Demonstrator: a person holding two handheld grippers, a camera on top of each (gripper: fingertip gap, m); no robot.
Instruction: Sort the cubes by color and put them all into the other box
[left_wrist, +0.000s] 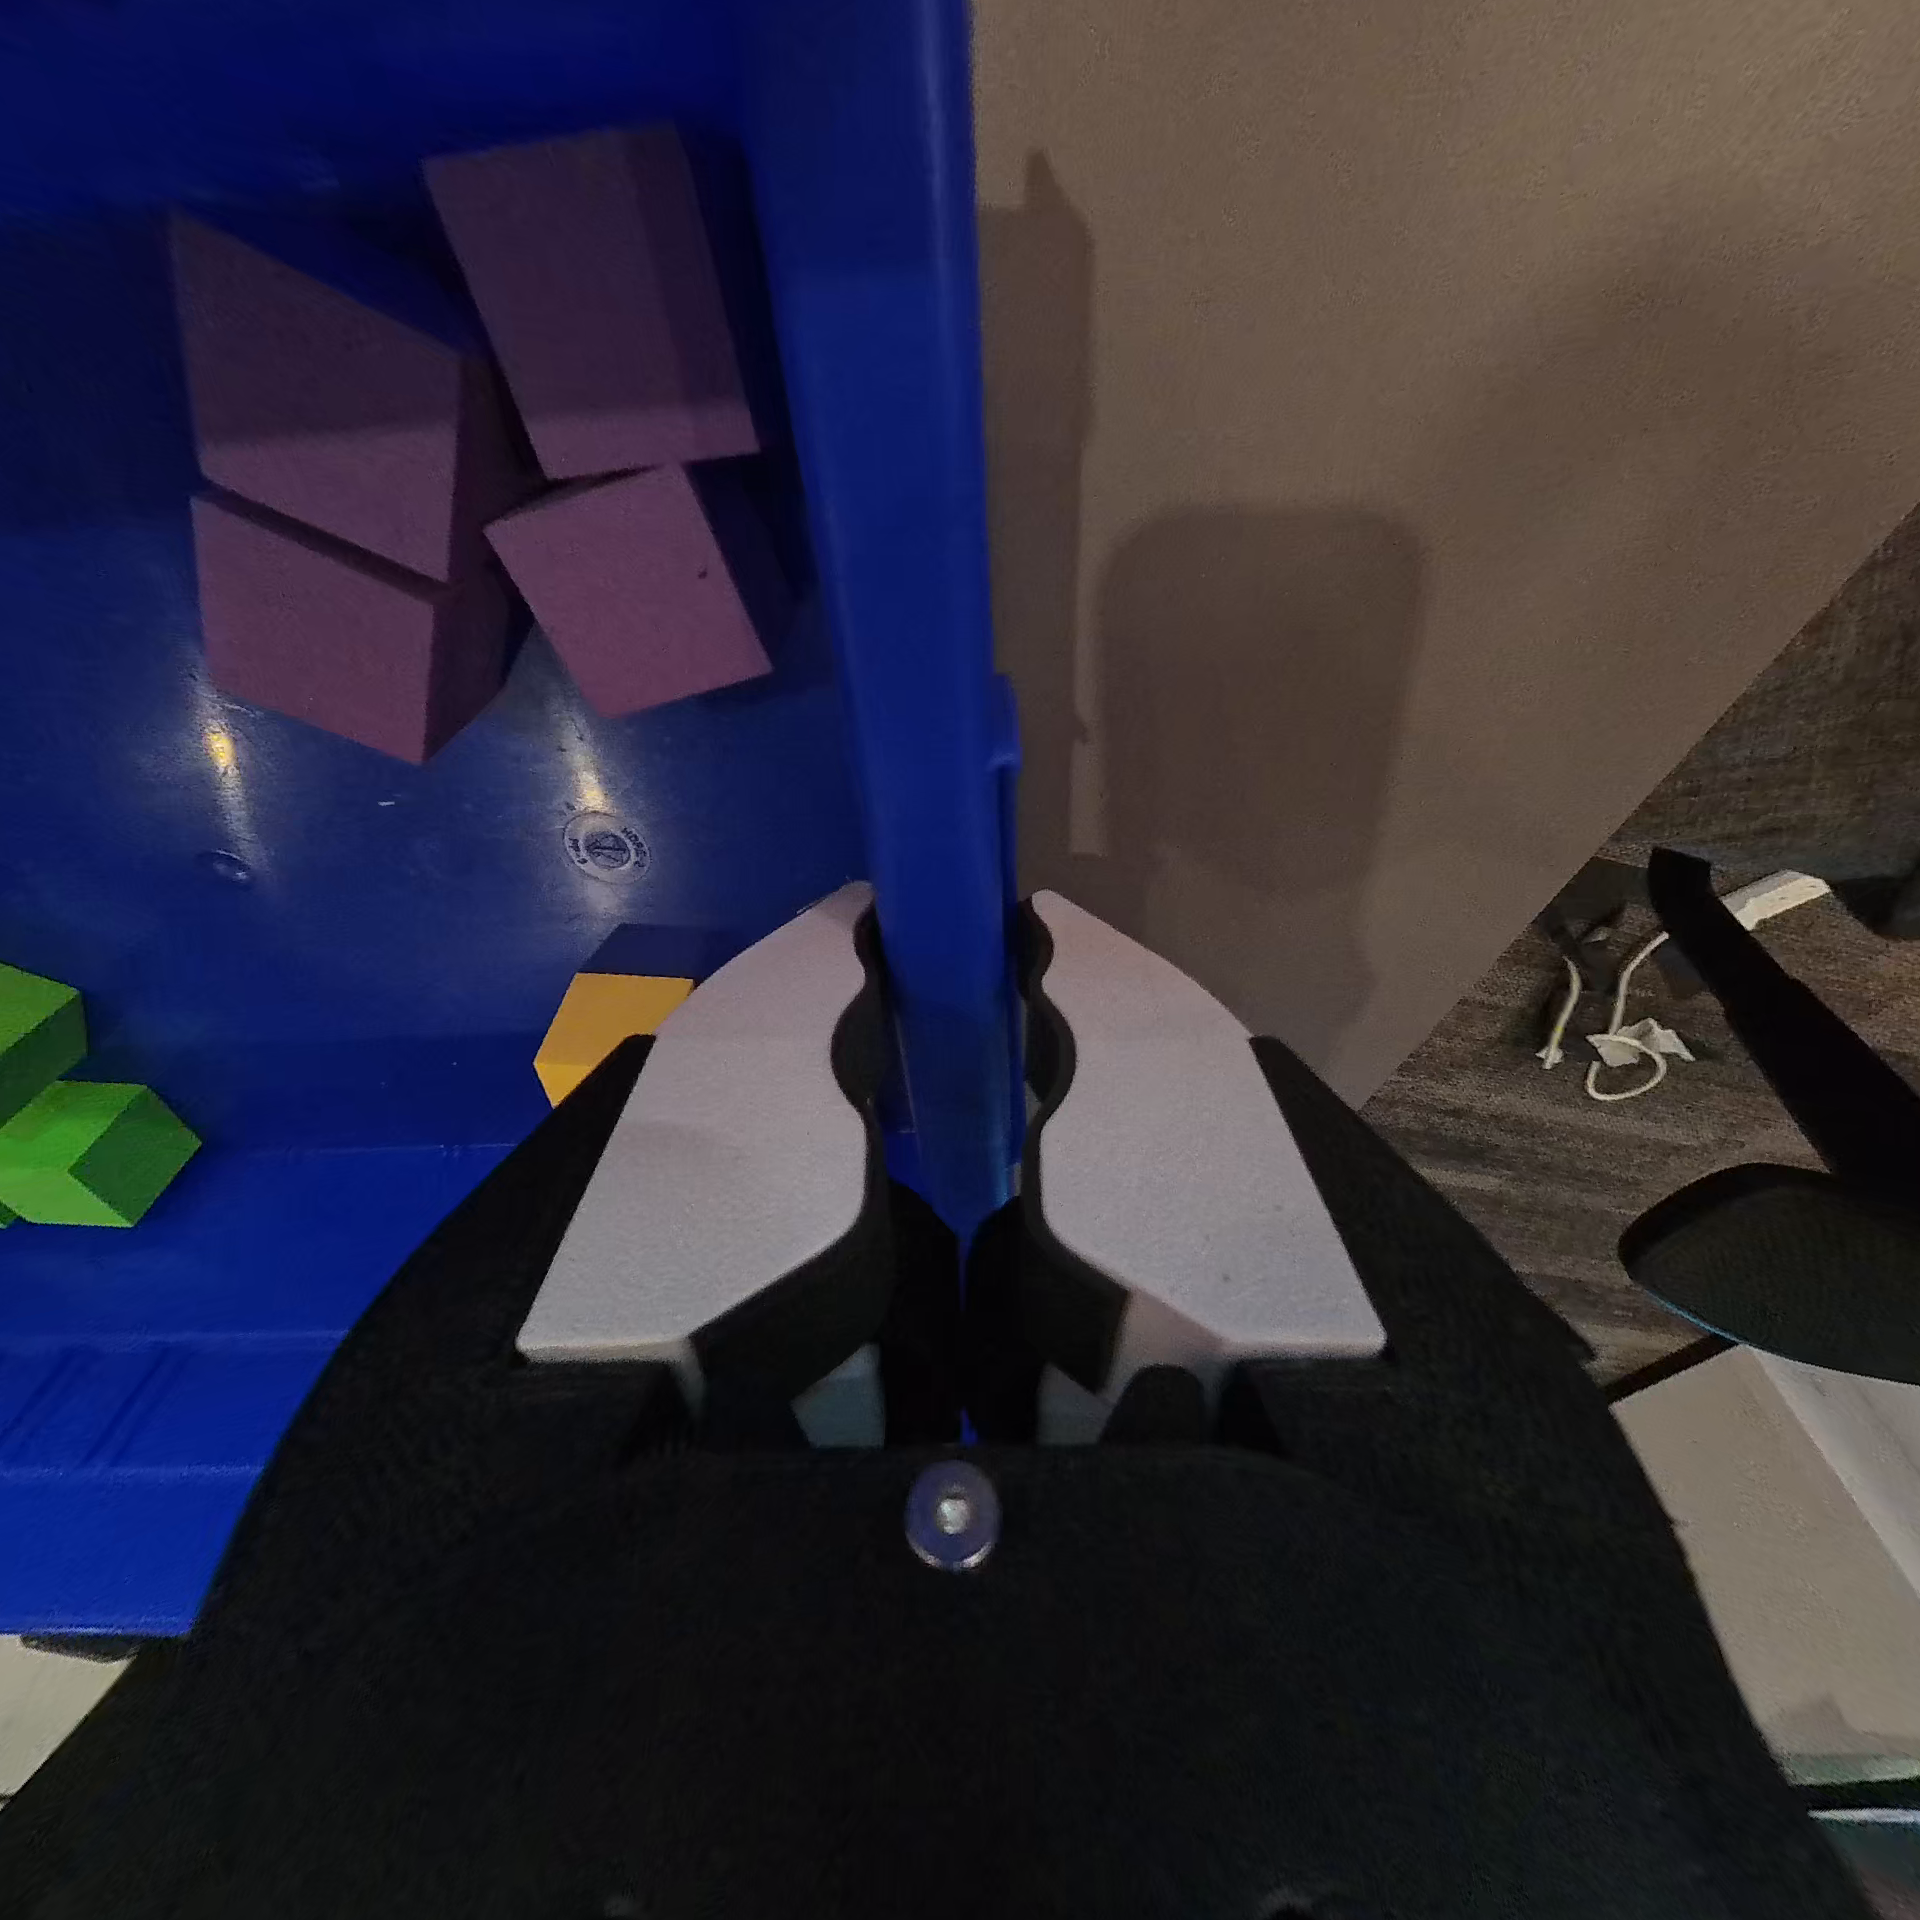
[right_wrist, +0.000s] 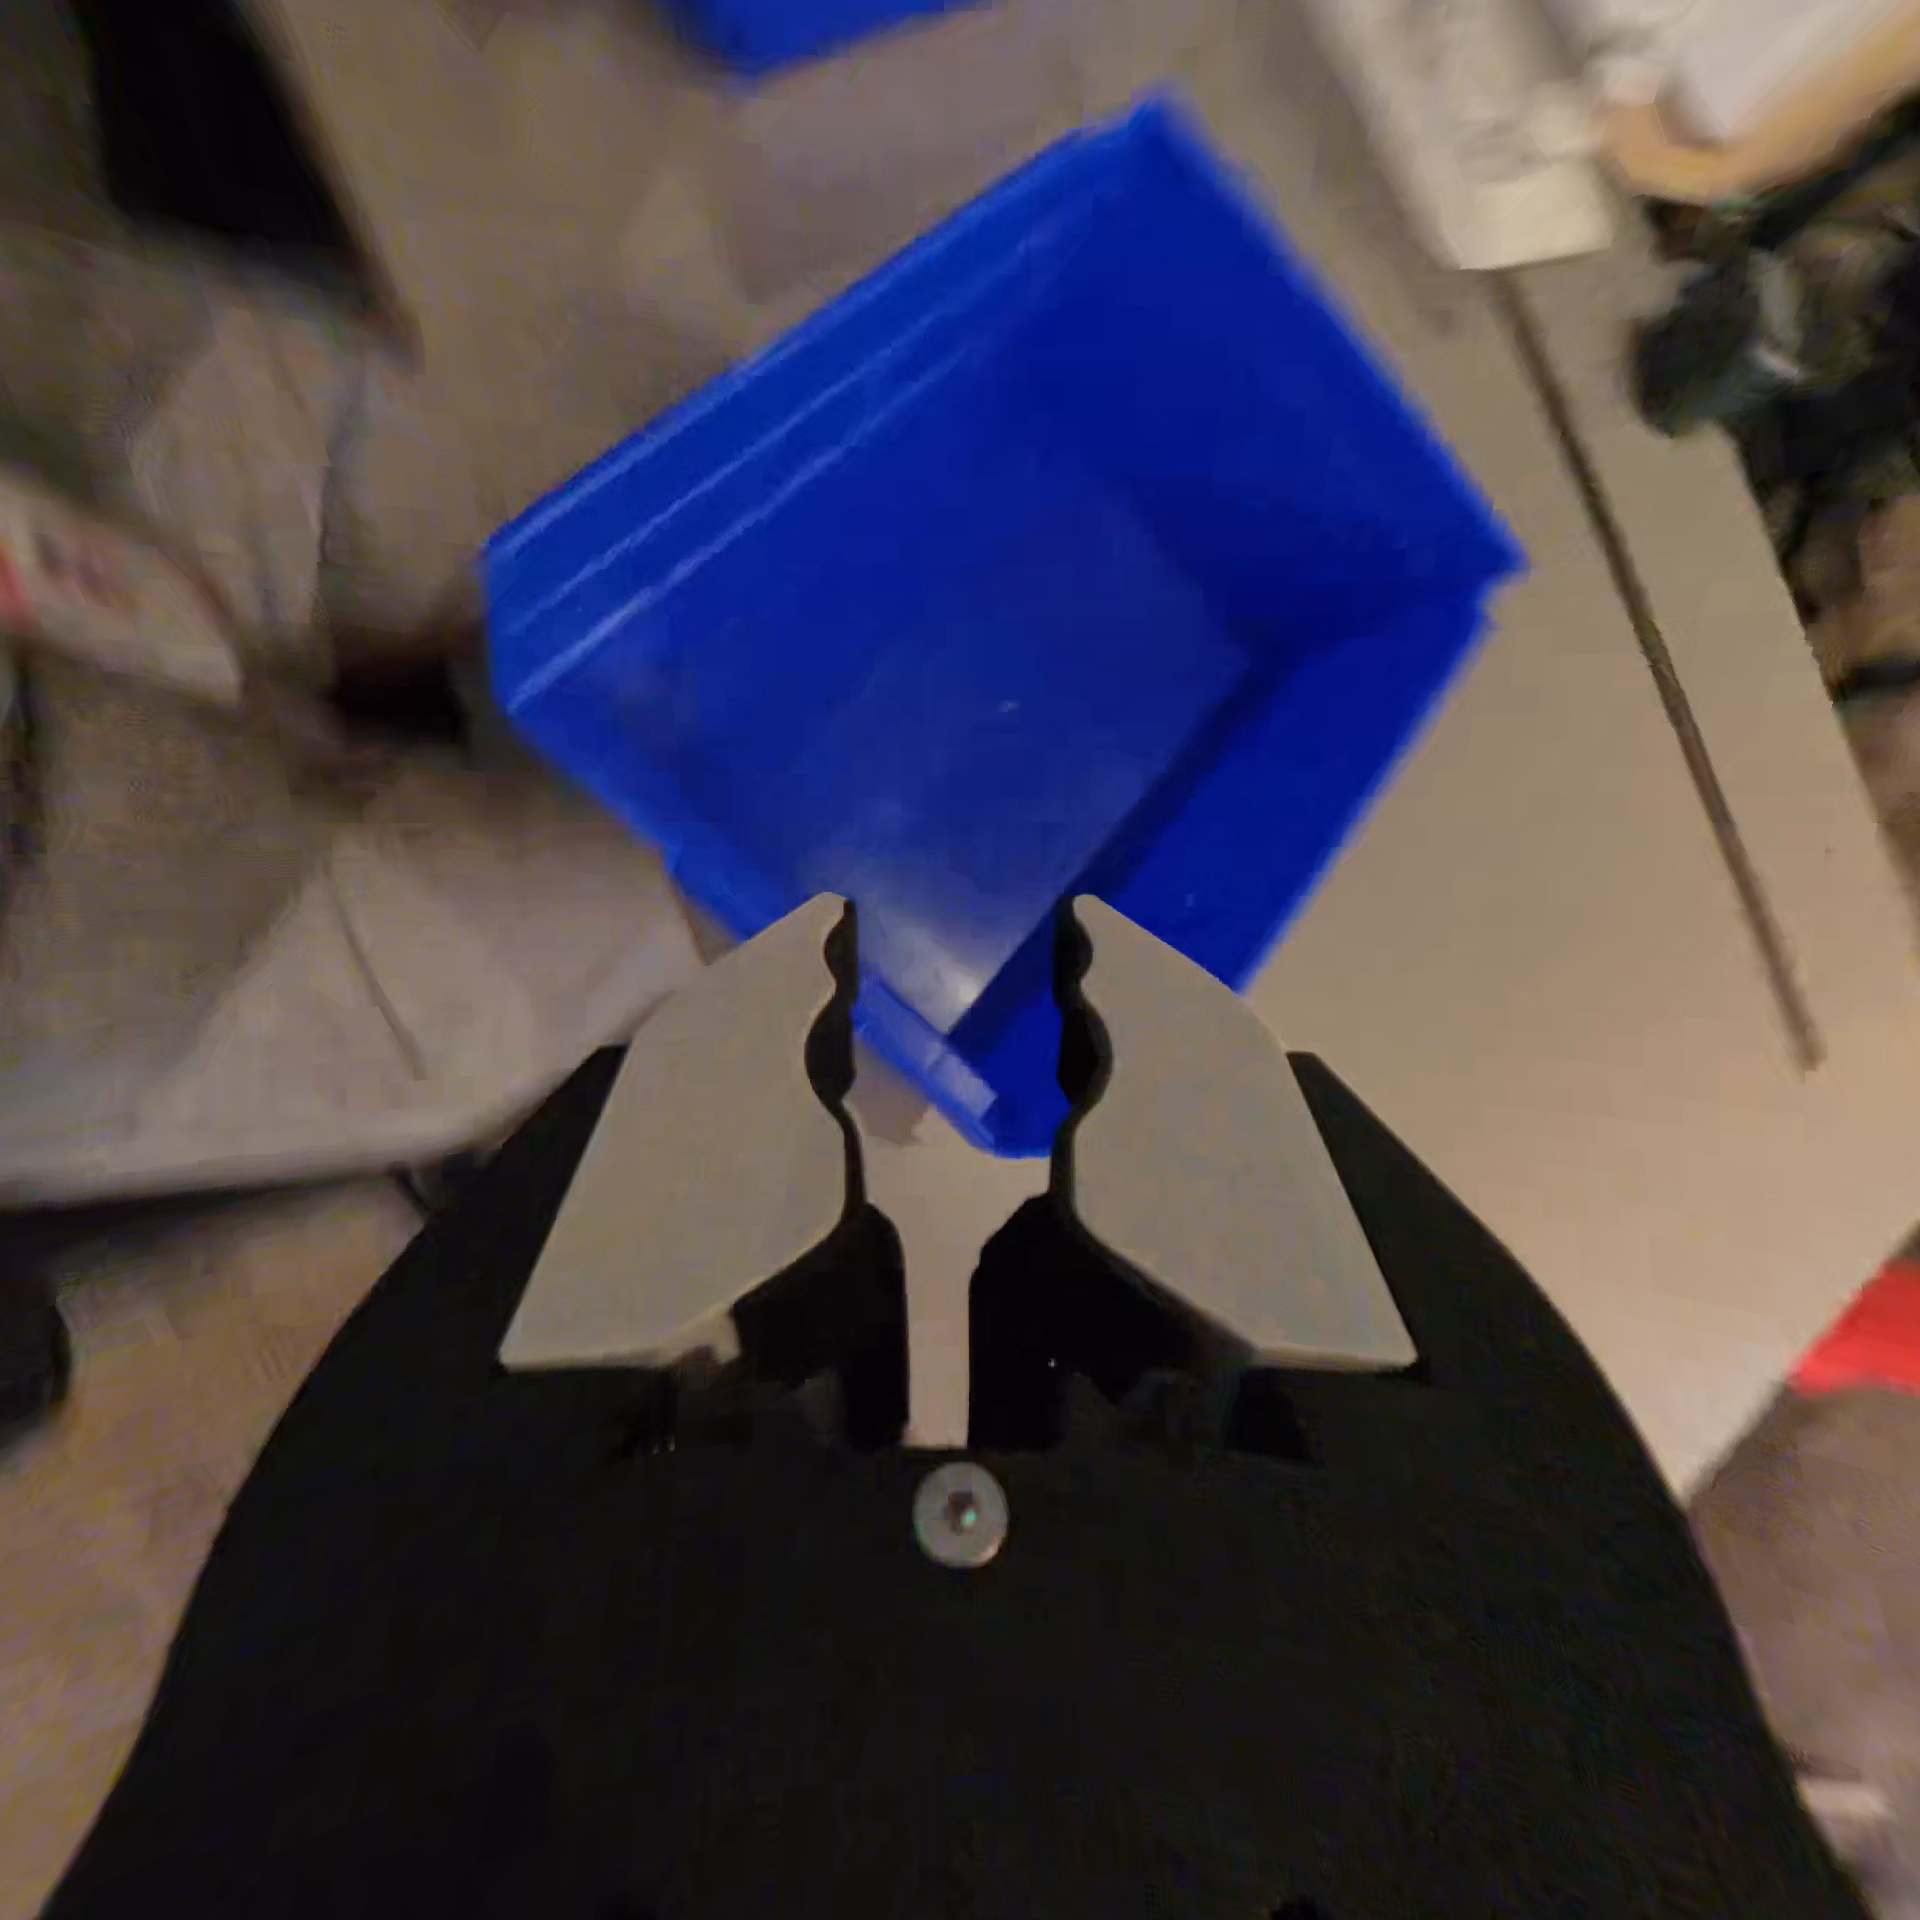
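My left gripper (left_wrist: 943, 914) clamps the stiff blue plastic bin's (left_wrist: 416, 935) wall; purple foam blocks (left_wrist: 468, 457) at ten o'clock; my right gripper (right_wrist: 956, 914) gapes over an empty blue bin (right_wrist: 1039, 582).

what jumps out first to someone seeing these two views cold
In the left wrist view, the left gripper is clamped on the wall of a blue bin holding purple blocks, green blocks and a yellow block. In the blurred right wrist view, the right gripper is open above an empty blue bin.
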